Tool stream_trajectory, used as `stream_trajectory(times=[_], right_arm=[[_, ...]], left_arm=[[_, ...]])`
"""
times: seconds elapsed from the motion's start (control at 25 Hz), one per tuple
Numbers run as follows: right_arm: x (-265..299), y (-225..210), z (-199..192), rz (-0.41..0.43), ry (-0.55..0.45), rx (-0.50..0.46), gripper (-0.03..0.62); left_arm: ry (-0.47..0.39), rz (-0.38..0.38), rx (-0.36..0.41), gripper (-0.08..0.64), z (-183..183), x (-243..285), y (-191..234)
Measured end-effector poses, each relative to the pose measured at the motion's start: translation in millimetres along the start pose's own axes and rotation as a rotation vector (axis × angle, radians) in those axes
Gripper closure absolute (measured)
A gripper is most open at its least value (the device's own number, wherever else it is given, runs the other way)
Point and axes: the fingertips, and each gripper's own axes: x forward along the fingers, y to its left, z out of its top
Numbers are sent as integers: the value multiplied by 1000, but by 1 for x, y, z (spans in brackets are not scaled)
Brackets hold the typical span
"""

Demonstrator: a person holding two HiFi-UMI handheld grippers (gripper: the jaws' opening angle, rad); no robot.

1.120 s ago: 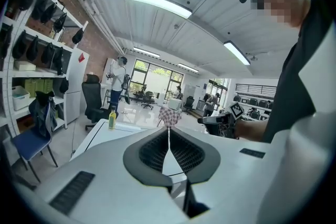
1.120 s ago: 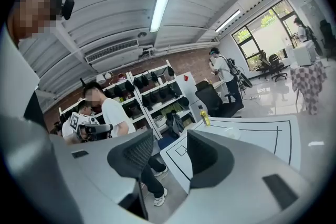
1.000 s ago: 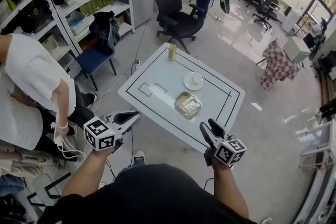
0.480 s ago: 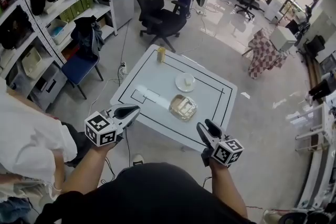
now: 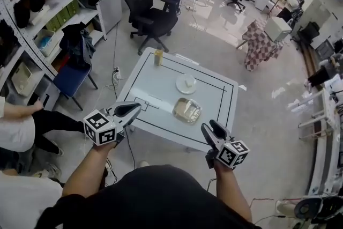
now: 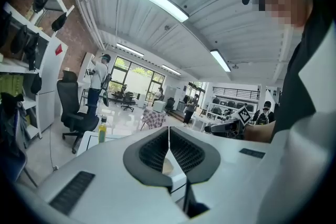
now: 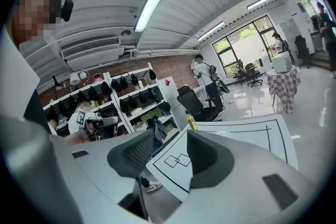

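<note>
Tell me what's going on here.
A person stands at a white table with a gripper in each hand, both held in the air. The left gripper is shut with nothing in it; the right gripper is open and empty. A yellow bottle, a white plate and a clear container sit on the table, untouched.

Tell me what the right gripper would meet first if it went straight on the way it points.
Likely the white table, at its corner with the two drawn squares, seen between the right gripper's open jaws; the way there looks free.
</note>
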Motion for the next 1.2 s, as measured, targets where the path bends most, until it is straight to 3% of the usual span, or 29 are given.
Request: stream_trajectory(times=[0.24, 0.68, 0.96, 1.2], right_arm=[[18, 9, -3, -44, -34, 24, 379], [23, -15, -18, -90, -58, 120, 380], [54, -45, -18, -45, -35, 168, 383], [95, -84, 0, 7, -14, 181, 385]], left_arm=[[20, -42, 8, 534, -6, -11, 26], [46, -75, 23, 534, -7, -2, 41], [46, -35, -2, 534, -1, 23, 61], [99, -21, 13, 534, 2, 57, 72]])
